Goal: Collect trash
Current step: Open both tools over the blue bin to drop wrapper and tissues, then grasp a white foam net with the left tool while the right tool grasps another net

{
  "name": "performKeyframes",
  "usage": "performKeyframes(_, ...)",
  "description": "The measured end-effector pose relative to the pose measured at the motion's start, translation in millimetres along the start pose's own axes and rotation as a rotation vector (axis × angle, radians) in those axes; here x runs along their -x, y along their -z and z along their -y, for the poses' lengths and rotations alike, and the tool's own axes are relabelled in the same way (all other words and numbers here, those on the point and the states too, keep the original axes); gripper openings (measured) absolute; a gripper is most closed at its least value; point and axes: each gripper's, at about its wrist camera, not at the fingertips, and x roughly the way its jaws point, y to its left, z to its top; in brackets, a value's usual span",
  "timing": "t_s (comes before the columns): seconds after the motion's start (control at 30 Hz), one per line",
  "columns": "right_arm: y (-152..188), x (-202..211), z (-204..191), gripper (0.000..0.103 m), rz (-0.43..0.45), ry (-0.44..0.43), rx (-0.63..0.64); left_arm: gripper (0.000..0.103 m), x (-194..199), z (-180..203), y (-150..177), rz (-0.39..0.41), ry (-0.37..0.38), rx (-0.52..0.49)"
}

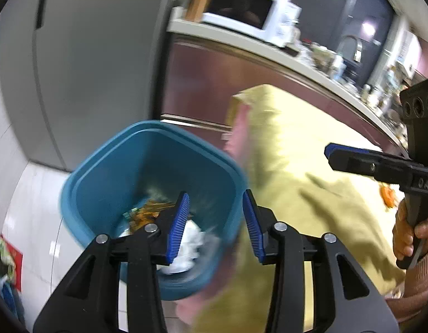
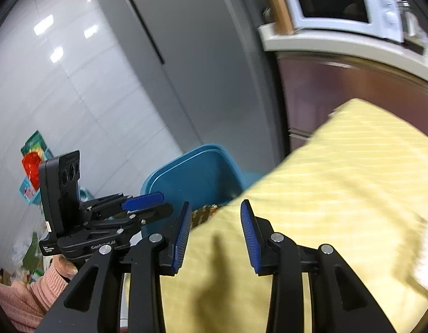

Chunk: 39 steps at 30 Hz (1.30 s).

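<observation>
Currently the blue bin [image 1: 125,183] is sitting on the floor against the edge of the yellow-clothed table [image 1: 311,166], placed low so scraps can drop in; it is holding crumpled white paper [image 1: 189,247] and orange wrappers [image 1: 147,211]. Left gripper [image 1: 216,222] is hanging over its mouth, jaws parted and gripping nothing, apparently after a drop. Right gripper [image 2: 216,236] is hovering above the cloth, likewise unclenched and empty. An orange scrap [image 1: 387,194] is lying on the table's far side.

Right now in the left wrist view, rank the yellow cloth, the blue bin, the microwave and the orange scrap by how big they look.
1. yellow cloth
2. blue bin, nearly as large, and nearer the camera
3. microwave, farther back
4. orange scrap
</observation>
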Motion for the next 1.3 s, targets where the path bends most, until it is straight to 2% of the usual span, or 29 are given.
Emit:
performKeyframes(0.17,11,54,28,0.041,0.094,0.093,-0.033,0.046,1,51,-7,0.016,0.108,-0.074)
performKeyframes(0.33,27,104,63,0.048,0.167,0.262,-0.061,0.048,-11,109,-14,-0.002,0.222,-0.146)
performKeyframes(0.5,42,140,101,0.054,0.207,0.404,-0.105,0.052,-36,159,-18,-0.052,0.292,-0.186)
performKeyframes(0.7,56,155,133,0.062,0.206,0.543,-0.113,0.057,-68,203,-24,-0.119,0.346,-0.217)
performKeyframes(0.93,71,157,156,0.065,0.155,0.611,-0.098,0.058,-105,230,-35,-0.194,0.372,-0.205)
performKeyframes(1.3,79,140,163,0.066,0.079,0.664,-0.027,0.058,-146,257,-49,-0.28,0.39,-0.173)
